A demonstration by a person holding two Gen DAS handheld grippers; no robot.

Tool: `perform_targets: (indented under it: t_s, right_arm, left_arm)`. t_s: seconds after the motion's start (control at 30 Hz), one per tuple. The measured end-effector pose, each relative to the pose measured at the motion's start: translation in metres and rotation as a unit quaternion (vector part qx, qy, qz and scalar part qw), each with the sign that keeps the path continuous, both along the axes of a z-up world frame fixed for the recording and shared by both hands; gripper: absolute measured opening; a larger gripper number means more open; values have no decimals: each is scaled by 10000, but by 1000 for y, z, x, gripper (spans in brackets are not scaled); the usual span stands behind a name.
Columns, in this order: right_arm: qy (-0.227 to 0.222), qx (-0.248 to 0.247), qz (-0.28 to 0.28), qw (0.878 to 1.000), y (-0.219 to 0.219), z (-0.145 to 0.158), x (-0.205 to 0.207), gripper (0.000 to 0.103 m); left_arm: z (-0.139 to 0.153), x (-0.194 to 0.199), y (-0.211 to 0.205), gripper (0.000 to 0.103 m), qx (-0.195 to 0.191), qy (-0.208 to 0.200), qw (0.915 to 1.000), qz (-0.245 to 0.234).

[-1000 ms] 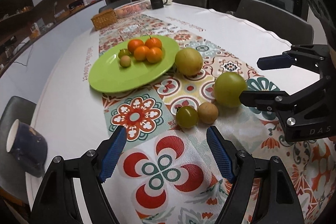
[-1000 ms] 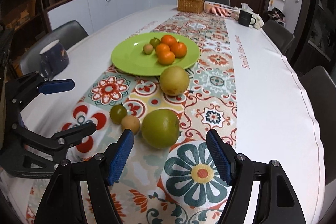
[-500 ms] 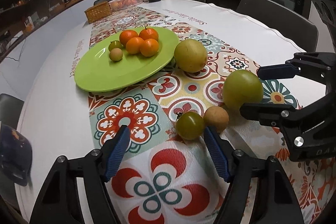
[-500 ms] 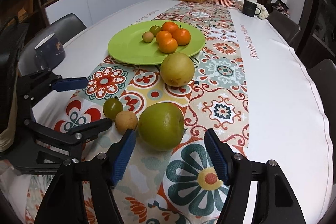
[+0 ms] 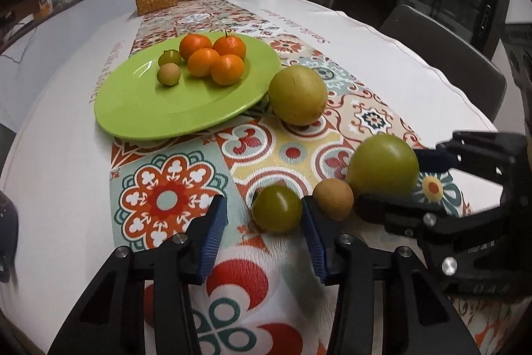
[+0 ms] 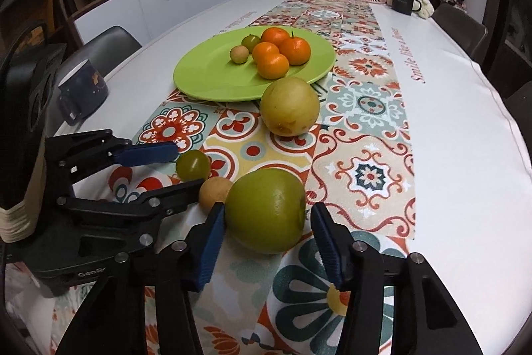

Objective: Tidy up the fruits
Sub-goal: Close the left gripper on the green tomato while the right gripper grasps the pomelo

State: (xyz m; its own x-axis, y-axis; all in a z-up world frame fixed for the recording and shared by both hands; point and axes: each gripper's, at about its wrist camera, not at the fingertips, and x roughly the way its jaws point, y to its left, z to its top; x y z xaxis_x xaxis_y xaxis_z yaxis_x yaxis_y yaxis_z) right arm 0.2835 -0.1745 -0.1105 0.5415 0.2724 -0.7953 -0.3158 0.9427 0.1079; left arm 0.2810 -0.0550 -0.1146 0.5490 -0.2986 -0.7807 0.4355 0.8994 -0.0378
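Fingers of the left gripper (image 5: 262,222) straddle a small green fruit (image 5: 276,208) on the patterned runner (image 5: 166,198); its jaws have just been closing, one pad touching the fruit, the other apart from it. Just beside it lies a small brown fruit (image 5: 333,199). The right gripper (image 6: 266,230) brackets a large green fruit (image 6: 265,210), its jaws also just closing, one pad touching and a gap at the other. Farther off rests a yellow pear (image 6: 289,106), touching the green plate (image 6: 206,75), which holds four oranges (image 6: 271,65) and two small fruits (image 6: 239,54).
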Motion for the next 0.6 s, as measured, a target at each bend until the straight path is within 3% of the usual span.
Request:
perform_targets:
  t_s: [0.1,0.13,0.6]
  right_arm:
    - [-10,-11,-7,10000,1,0,-1,49]
    - [-5,-8,-13,10000,1,0,-1,49]
    - [-31,131,-134,9998,-5,9,-10,49]
  left_arm:
    - [0,3,-2,38,-34,14,10000,-16]
    - [0,4,-4,32,-42,27,10000,-37]
    - [25,-26,9,32,-61,-15,9989,463]
